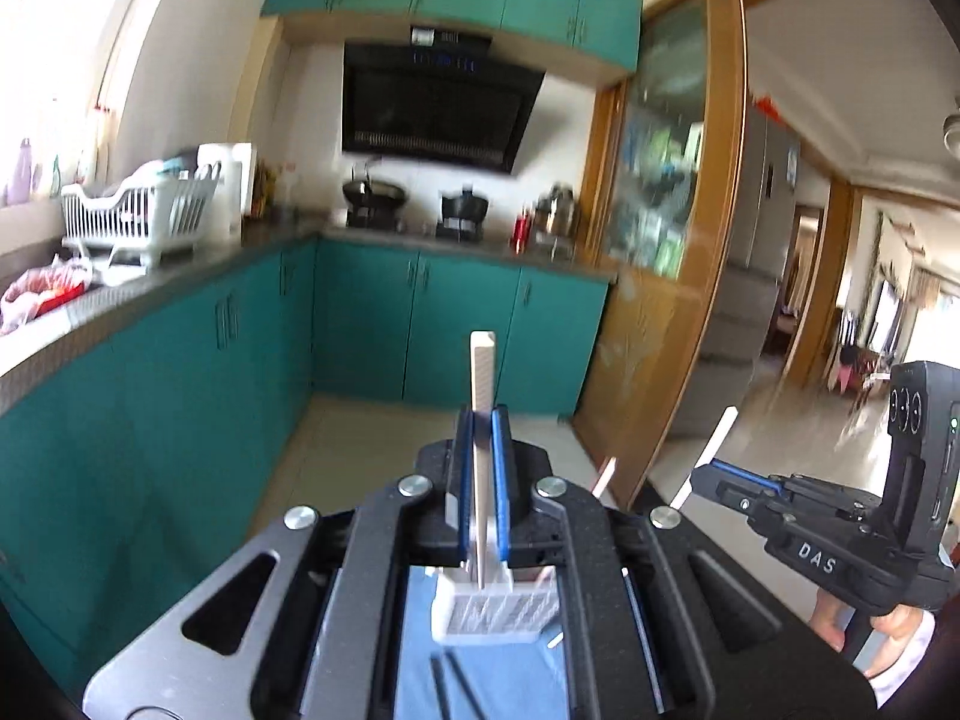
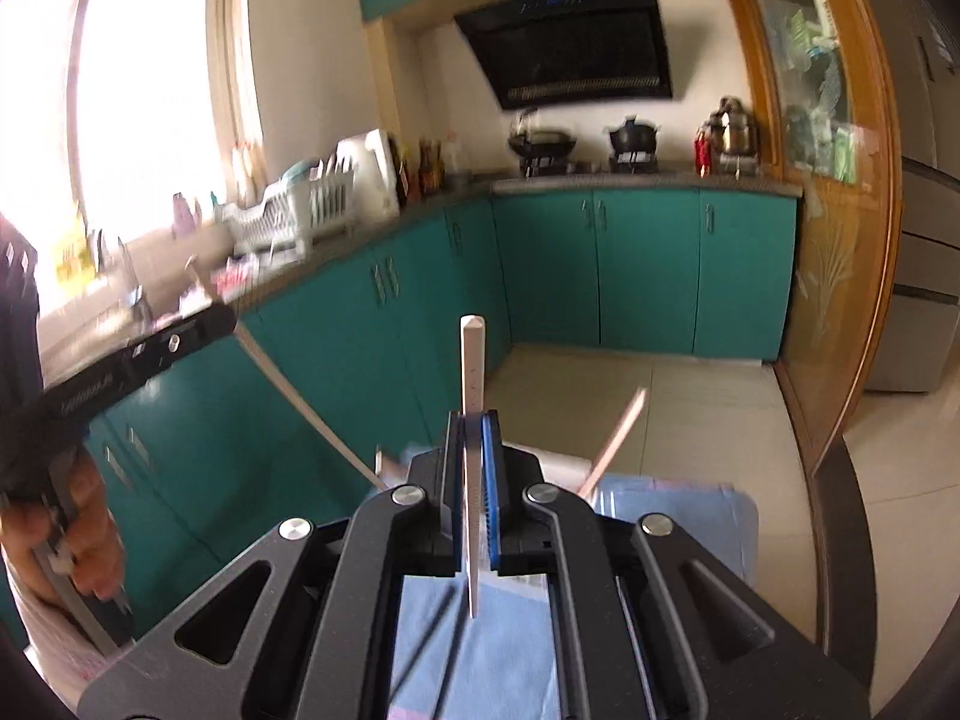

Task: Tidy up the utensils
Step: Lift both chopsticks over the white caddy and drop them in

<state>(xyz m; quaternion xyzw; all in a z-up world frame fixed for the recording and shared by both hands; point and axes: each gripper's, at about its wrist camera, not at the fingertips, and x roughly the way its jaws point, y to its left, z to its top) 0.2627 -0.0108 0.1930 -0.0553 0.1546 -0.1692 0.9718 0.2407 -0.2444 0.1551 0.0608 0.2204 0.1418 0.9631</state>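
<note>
The right claw [image 2: 474, 456] clamps a pale chopstick [image 2: 472, 360] upright between its blue pads, above a blue cloth [image 2: 516, 648]. At left, a hand [image 2: 84, 534] holds the left claw [image 2: 225, 318], closed on another pale chopstick [image 2: 300, 402]. Teal cabinets [image 2: 648, 264] and a dish rack [image 2: 300, 204] on the worktop [image 2: 630, 183] lie beyond.

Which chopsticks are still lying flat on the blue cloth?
The two dark chopsticks, flat on the blue cloth below the white holder. The pale chopsticks are each clamped upright in a hand-held gripper.
</note>
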